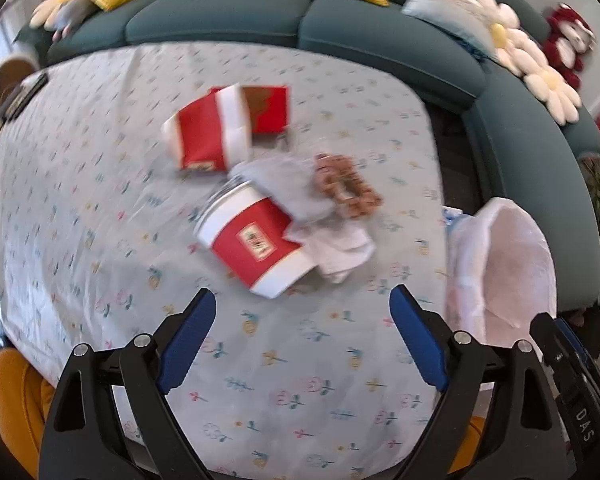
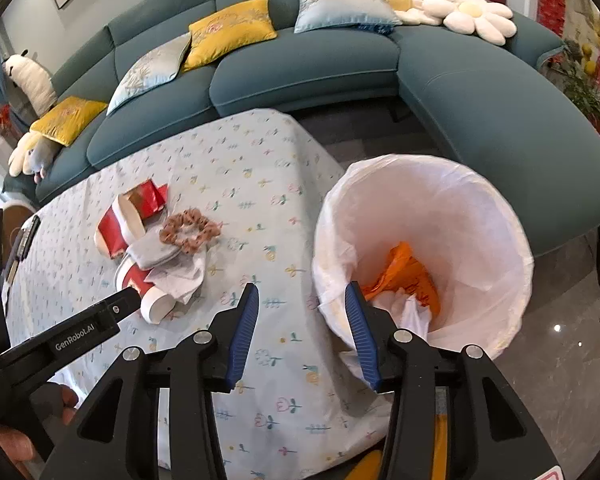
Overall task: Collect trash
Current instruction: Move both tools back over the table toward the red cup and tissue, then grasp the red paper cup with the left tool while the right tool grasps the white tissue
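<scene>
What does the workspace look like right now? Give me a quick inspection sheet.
Surface: table under a floral cloth.
Job's things: two red paper cups lying on their sides, crumpled tissue, red wrapper; lined bin beside the table, orange and white trash inside.
Clutter: brown scrunchie, grey cloth.
Grippers: left gripper open, empty, over the nearer cup; right gripper open, empty, at the bin's rim.
Cables: nothing seen.
Surroundings: teal sofa with cushions.

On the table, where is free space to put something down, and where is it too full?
Free: the tablecloth between the trash pile and the sofa, and the strip between the scrunchie and the lined bin. Crowded: around the two red cups, the tissues and the red carton.
</scene>
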### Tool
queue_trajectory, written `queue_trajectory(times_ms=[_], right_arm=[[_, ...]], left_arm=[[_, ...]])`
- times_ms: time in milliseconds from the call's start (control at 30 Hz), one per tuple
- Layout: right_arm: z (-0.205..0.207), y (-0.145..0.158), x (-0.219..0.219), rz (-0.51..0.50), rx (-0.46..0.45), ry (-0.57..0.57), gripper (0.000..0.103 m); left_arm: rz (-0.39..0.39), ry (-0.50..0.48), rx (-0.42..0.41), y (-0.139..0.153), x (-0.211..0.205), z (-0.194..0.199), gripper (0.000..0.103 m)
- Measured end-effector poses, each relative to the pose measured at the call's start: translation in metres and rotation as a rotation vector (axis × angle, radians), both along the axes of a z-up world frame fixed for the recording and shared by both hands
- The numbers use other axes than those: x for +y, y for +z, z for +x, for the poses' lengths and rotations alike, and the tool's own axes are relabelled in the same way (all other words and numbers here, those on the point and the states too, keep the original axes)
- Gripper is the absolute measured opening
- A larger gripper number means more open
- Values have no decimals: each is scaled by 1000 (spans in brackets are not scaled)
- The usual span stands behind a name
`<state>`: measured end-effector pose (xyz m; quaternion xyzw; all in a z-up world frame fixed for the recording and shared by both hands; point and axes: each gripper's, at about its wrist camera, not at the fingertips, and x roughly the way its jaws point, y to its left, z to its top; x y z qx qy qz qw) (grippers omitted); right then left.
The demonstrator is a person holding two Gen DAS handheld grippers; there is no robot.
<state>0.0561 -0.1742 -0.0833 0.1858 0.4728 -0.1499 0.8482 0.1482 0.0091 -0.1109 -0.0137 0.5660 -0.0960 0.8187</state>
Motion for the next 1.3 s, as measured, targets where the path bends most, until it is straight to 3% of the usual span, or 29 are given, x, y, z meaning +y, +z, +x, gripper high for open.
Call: queue_trajectory(times_ms=[267, 700, 767, 900, 1067, 1133, 1267, 1300], right_arm=[[17, -19, 18, 19, 38, 46, 44], [65, -52, 41, 56, 96, 106, 44], [75, -57, 44, 62, 103, 115, 44], [92, -63, 52, 69, 111, 136, 44], [112, -74, 63, 87, 122, 166, 44], [119, -82, 68, 105, 137, 171, 44], [126, -96, 76, 169, 154, 177, 40], [128, -99, 78, 176, 159, 183, 35]], left_arm=[[-71, 141, 101, -30, 40, 15, 84], [-165, 238, 223, -65, 43, 56, 84], [-173, 243, 234, -69, 43, 60, 80], [-230, 250, 276, -76, 45, 67, 61], [-237, 215, 245, -68, 50, 67, 52], [-244, 197, 227, -62, 50, 68, 43], [-261, 181, 232, -58, 54, 71, 40], [-266, 182, 233, -59, 55, 71, 40]])
